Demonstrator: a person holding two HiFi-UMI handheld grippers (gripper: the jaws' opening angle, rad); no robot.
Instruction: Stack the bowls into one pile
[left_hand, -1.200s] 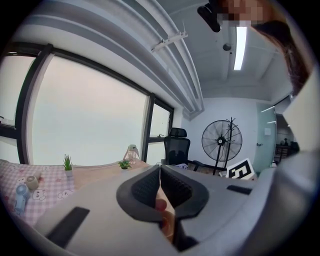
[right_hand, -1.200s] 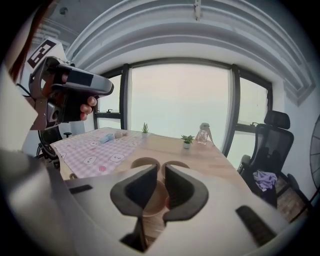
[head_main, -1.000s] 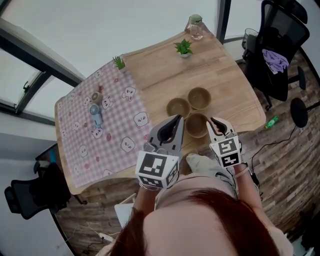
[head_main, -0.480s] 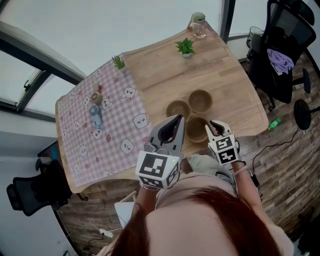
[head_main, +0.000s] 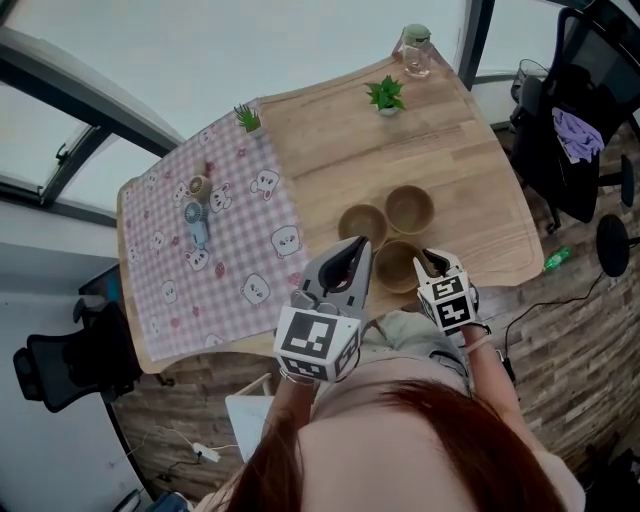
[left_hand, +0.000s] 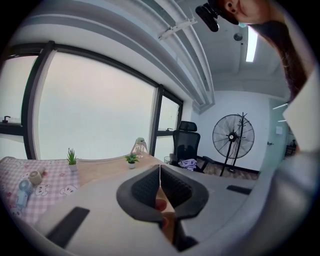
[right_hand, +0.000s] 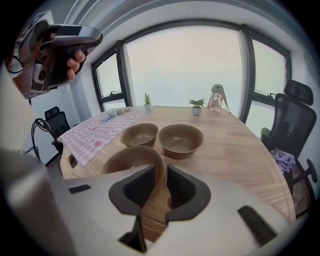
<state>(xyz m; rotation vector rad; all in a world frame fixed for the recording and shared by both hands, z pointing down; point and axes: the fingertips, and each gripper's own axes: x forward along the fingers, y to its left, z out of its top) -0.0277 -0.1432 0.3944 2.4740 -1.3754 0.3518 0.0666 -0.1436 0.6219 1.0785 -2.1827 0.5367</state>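
Fingers (right_hand: 131, 192) of downward-angled right gripper (right_hand: 160, 171) are opening astride nearest bowl (right_hand: 127, 159).

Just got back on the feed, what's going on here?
A person holds a claw in each hand at a light wooden table. Three brown round bowls sit side by side, none stacked yet: the nearest bowl, the back left bowl and the back right bowl. The right claw has the nearest bowl's rim between its opening jaws, not clamped. The left claw is shut and empty, clear of the bowls.

A wooden table (head_main: 450, 150) stands beside wide windows (right_hand: 185, 65), black chair (left_hand: 187, 142) nearby.
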